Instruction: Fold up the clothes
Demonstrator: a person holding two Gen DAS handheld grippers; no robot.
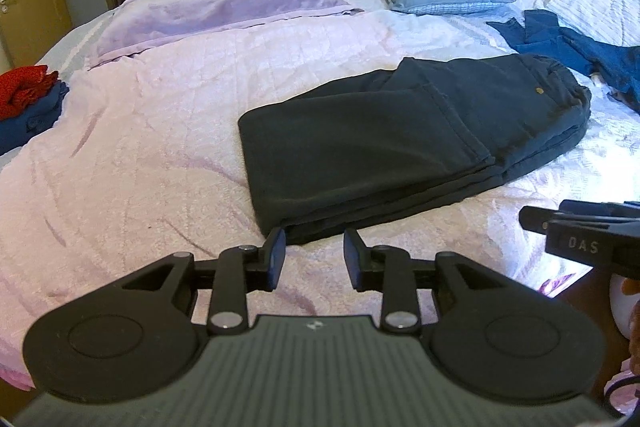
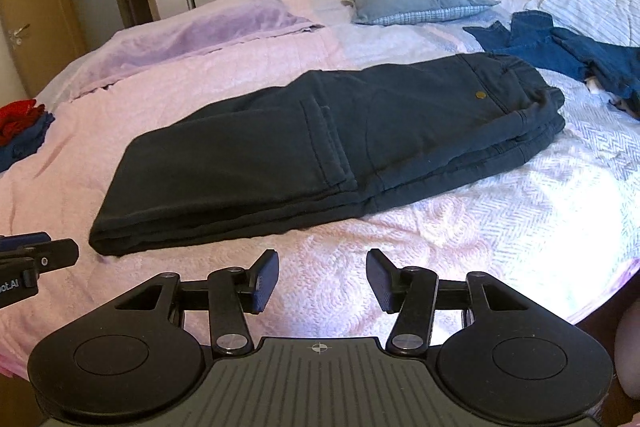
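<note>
On the bed (image 1: 160, 131), folded dark trousers (image 1: 400, 143) (flat); left gripper (image 1: 315, 254) and right gripper (image 2: 323, 279) released.

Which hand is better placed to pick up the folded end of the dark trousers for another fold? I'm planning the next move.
Left. Its open tongs sit right at the folded end of the dark folded cotton trousers; the right tongs, also open, hover over bare pink quilted bedspread, short of the trousers' long edge.
</note>
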